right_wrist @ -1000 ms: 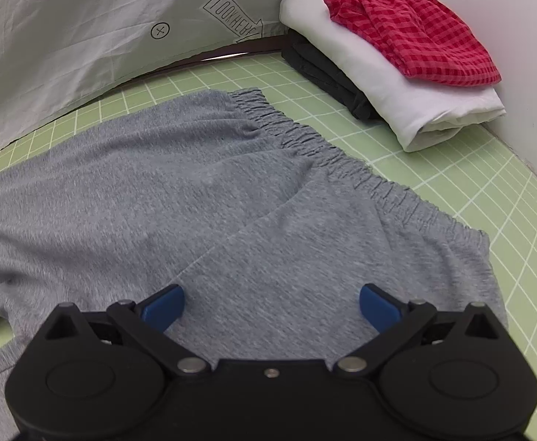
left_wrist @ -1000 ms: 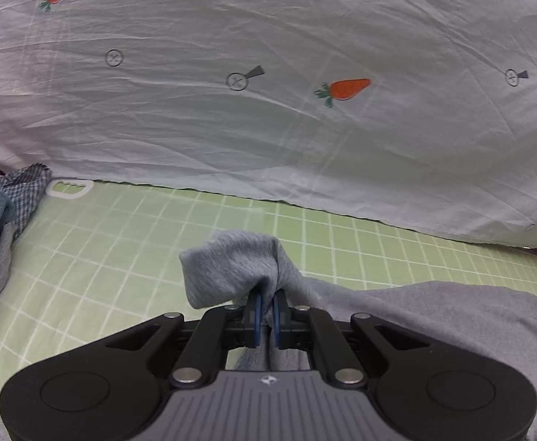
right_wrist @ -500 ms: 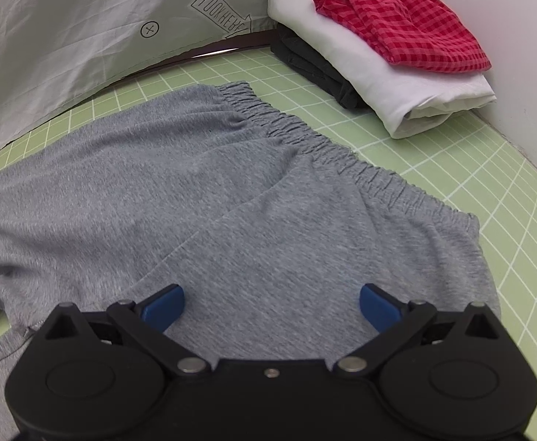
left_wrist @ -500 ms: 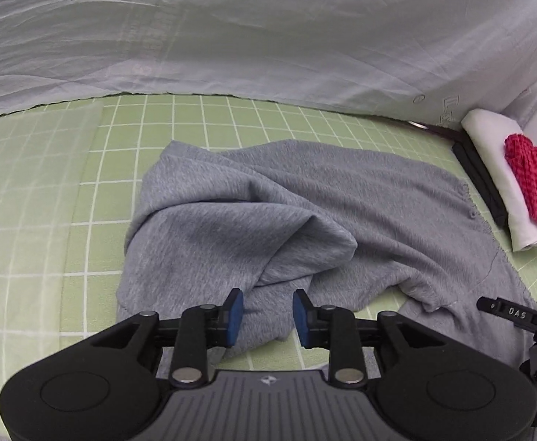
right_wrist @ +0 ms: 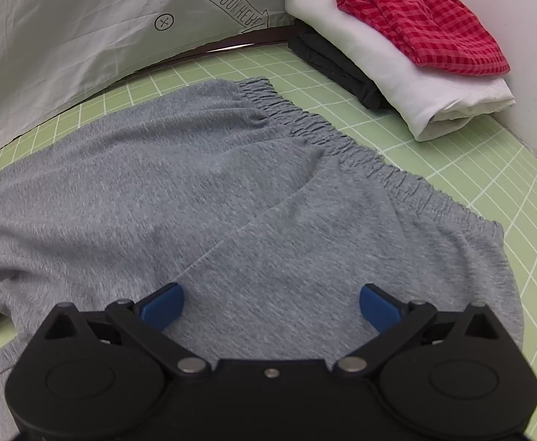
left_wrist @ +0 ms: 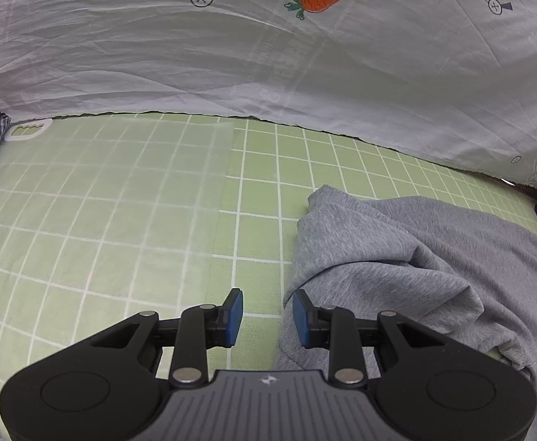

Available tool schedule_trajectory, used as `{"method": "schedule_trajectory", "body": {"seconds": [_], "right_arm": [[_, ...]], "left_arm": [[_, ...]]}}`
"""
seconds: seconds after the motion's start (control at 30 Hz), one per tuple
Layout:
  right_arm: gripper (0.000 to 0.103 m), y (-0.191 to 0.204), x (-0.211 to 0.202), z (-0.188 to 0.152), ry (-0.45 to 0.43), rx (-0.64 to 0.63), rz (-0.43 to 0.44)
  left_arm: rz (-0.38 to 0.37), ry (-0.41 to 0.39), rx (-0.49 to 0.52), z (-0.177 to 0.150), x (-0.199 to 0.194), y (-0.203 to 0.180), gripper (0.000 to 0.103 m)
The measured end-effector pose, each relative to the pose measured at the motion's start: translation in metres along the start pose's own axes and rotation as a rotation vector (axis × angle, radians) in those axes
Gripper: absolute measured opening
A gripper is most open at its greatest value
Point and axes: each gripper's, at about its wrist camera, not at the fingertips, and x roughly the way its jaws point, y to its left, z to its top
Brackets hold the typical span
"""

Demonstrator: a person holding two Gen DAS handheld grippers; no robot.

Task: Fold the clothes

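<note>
Grey knit shorts with gathered waistband are lying on the green gridded mat, their near edge running under the right gripper, jaws standing wide apart. Left gripper, jaws parted and empty, is hovering beside the crumpled leg edge at 3 o'clock; bare mat is lying open from 9 to 12.

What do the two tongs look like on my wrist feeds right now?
Both are matte black, with two round lobes, angled linkage bars and silver pivot pins. The left tongs carry flat blue pads and a ribbed grey centre plate with a small white emblem. The right tongs have blue pads and a plain black centre. No cables or sleeves show.
</note>
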Motion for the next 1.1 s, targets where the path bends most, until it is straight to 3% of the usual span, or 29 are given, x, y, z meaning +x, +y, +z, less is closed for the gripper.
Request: {"method": "schedule_trajectory", "body": {"seconds": [0.13,0.23,0.3,0.33,0.37,0.47,0.87,1.1], "right_arm": [[0.103,0.001,0.001,0.000,-0.002,0.004,-0.001],[0.103,0.001,0.002,0.000,-0.005,0.006,-0.004],[0.103,0.002,0.002,0.000,-0.004,0.007,-0.005],[0.103,0.002,0.002,0.000,-0.003,0.007,-0.005],[0.103,0.004,0.002,0.000,-0.005,-0.005,-0.009],[0.103,0.007,0.001,0.001,-0.011,-0.036,-0.018],[0.103,0.003,0.002,0.000,-0.019,-0.033,-0.006],[0.103,0.004,0.002,-0.001,-0.019,-0.041,-0.005]], "left_arm": [[-0.041,0.012,0.078,0.001,0.012,-0.010,0.032],[-0.007,0.019,0.145,0.003,0.022,-0.019,0.032],[0.012,0.010,0.123,0.006,0.026,-0.019,0.032],[0.019,0.007,0.103,0.008,0.028,-0.017,0.025],[0.026,0.003,0.082,0.011,0.028,-0.015,0.003],[0.064,-0.034,0.049,0.015,0.020,-0.008,0.001],[0.343,-0.277,-0.047,0.043,-0.078,0.040,0.001],[0.567,-0.426,-0.085,0.082,-0.126,0.074,0.001]]}}
